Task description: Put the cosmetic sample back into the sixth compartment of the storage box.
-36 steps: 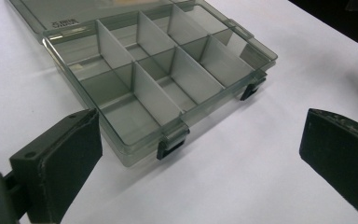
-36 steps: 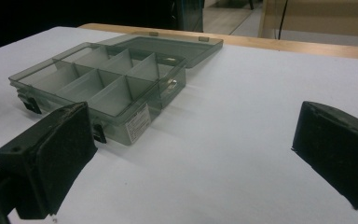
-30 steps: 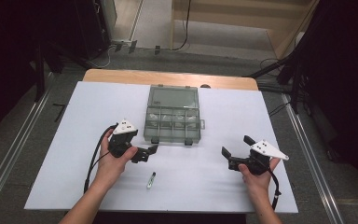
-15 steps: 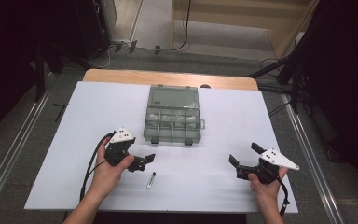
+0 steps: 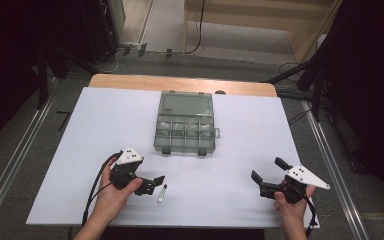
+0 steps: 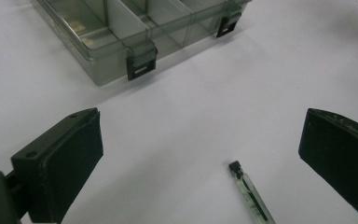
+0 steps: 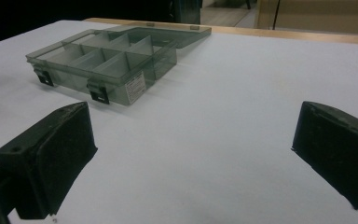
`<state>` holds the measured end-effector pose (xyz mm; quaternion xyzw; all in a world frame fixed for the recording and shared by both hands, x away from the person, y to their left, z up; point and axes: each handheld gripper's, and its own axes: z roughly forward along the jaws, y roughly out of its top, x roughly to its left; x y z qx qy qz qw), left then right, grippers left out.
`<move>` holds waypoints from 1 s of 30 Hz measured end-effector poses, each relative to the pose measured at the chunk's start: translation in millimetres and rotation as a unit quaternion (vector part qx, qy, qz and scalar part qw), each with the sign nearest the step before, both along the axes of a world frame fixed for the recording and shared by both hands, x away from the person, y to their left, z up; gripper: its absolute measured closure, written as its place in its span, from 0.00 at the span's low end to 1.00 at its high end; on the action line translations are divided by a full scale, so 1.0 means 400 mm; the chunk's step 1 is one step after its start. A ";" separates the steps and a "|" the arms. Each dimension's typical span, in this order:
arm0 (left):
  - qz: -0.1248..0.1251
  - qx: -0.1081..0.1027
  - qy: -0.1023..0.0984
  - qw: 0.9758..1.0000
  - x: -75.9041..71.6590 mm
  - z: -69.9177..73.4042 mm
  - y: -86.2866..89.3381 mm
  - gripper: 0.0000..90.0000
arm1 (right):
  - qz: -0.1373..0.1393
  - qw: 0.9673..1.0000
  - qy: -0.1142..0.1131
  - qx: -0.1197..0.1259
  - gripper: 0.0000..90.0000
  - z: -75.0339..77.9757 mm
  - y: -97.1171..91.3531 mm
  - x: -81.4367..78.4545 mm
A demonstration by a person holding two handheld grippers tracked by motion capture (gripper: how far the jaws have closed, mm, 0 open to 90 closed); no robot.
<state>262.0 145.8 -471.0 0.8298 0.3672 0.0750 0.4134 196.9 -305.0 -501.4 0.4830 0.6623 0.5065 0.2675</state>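
Note:
A clear grey compartment box lies open in the middle of the white table, its lid folded back flat. A small glass vial with a black cap lies near the front edge. My left gripper is open just left of it. In the left gripper view the vial rests on the table between the wide-spread jaws of the left gripper, nearer the right one, with the box beyond. My right gripper stands open at the front right with nothing in it. The right gripper faces the box.
The white table sheet has bare room on both sides of the box and between the grippers. A wooden strip runs along the far edge. Metal rails flank the table, and cables lie on the floor behind.
Both hands have drawn back toward the near edge of the table. The left gripper now sits beside the vial, and the right gripper has shifted right. Both stay open.

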 end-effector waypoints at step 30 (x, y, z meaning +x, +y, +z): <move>-0.027 0.092 0.010 0.995 -0.098 -0.044 -0.048 0.46 | -0.003 1.000 0.011 -0.002 0.00 -0.013 -0.012 0.009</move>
